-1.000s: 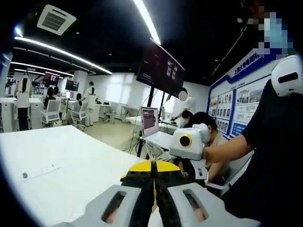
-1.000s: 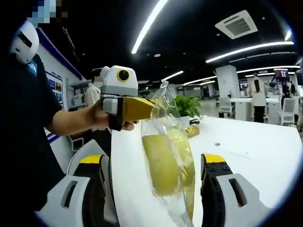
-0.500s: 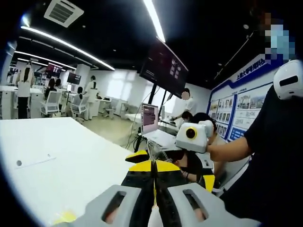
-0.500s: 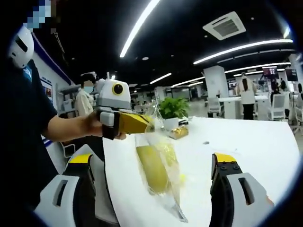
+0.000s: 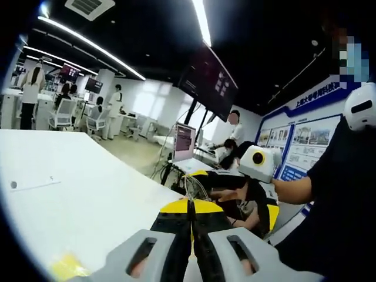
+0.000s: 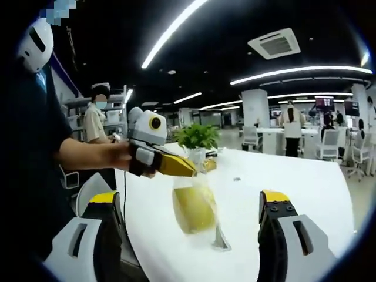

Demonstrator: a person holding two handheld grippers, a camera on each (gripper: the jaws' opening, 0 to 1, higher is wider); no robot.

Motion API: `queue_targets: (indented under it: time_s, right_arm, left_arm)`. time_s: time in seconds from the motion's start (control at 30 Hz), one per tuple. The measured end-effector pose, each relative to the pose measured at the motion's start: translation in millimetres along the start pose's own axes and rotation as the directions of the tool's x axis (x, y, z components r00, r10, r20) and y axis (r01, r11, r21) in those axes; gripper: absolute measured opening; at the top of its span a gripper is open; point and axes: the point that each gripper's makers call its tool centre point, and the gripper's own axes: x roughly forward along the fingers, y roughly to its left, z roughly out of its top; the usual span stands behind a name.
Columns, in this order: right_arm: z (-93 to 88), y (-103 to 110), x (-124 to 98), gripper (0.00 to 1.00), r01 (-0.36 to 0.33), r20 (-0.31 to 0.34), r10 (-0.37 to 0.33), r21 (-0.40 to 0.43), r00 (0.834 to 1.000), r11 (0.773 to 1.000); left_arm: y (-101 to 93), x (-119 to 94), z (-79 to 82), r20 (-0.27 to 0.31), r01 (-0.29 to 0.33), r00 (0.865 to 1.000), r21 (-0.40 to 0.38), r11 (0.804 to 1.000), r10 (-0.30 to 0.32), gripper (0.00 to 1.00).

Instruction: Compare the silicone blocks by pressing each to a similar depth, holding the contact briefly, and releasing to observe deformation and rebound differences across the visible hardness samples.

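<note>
Left gripper [image 6: 191, 170] jaws pinching clear bag [image 6: 197, 208] holding yellow block [image 6: 192, 210], right gripper [image 6: 191, 235] jaws spread

White table [image 6: 305, 194] with little on it.
A potted plant [image 6: 197, 140] stands at its far end; a yellow piece [image 5: 67, 265] lies near the edge in the left gripper view.

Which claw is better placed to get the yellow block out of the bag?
The right claw, probably: it is open and faces the yellow block, while the left claw is shut on the top of the clear bag, holding it up.
</note>
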Motion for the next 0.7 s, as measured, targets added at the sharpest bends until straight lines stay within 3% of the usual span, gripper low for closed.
queue_targets:
  time_s: [0.3,0.43,0.6,0.7]
  right_arm:
    - [-10.1,-4,-27,0.96,0.064,0.026,-0.065,0.059,0.998,0.996]
    - [-19.6,-10,-41,0.96,0.125,0.03,-0.129,0.108,0.991,0.986]
    - [-47.9,-13,-57,0.96,0.189,-0.052,-0.183,0.129,0.982,0.974]
    - [-55.4,-11,-66,0.96,0.2,-0.05,-0.195,0.158,0.98,0.967]
  left_arm:
    - [8.3,14,-7.3,0.005,-0.009,1.0,-0.053,0.999,0.009,0.0]
    - [14.5,20,-9.0,0.036,-0.017,0.999,-0.139,0.99,0.022,0.0]
    - [27.9,29,-11.8,0.068,-0.027,0.997,-0.21,0.977,0.042,0.0]
    - [33.8,35,-13.6,0.077,-0.035,0.995,-0.237,0.971,0.055,0.0]
